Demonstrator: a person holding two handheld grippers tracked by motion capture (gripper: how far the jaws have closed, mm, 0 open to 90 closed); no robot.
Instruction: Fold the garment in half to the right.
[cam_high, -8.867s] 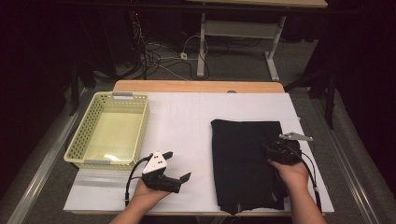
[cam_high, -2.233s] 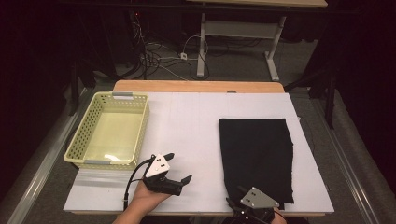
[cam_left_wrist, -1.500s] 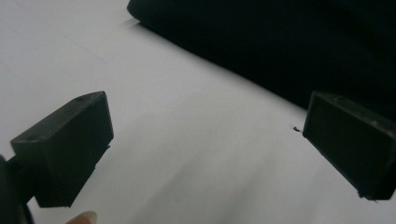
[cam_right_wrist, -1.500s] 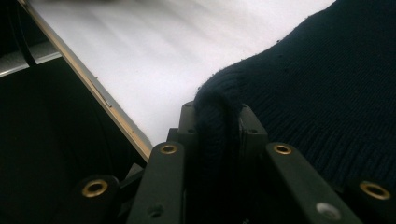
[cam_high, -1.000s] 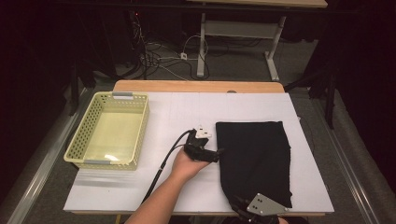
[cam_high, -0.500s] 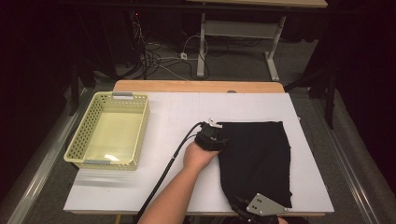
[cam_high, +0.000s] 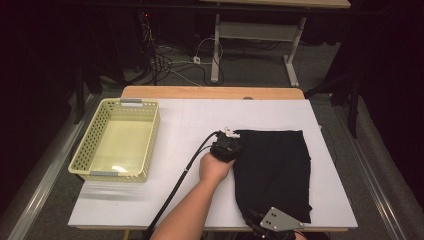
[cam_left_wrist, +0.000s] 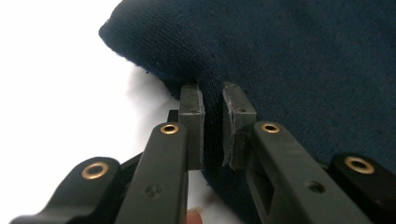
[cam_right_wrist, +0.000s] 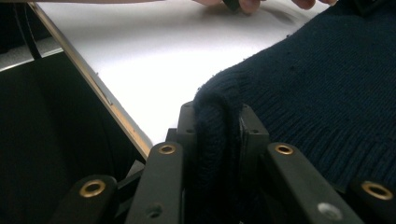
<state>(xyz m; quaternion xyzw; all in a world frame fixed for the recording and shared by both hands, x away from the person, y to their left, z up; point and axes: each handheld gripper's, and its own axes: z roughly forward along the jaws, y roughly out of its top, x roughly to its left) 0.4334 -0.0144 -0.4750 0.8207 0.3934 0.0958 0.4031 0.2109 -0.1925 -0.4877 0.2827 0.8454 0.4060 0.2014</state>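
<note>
White tabletop (cam_high: 200, 120): L & R fingers (cam_left_wrist: 191, 121) both pinching dark ribbed knit cloth (cam_high: 272, 170).

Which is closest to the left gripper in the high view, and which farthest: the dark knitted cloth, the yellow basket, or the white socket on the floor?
1. Dark knitted cloth, pinched by the left gripper.
2. Yellow basket, at the table's left.
3. White socket, on the floor beyond the table.

Both grippers are matte black with chunky two-bar linkages and brass-coloured rivets at the joints. The left gripper (cam_high: 226, 148) has grey, slightly scuffed rectangular pads (cam_left_wrist: 192, 122) with tiny screws, plus a thick black cable trailing off. The right gripper (cam_high: 260, 223) carries a grey three-cornered plate with holes. Forearm's bare, no sleeve.
</note>
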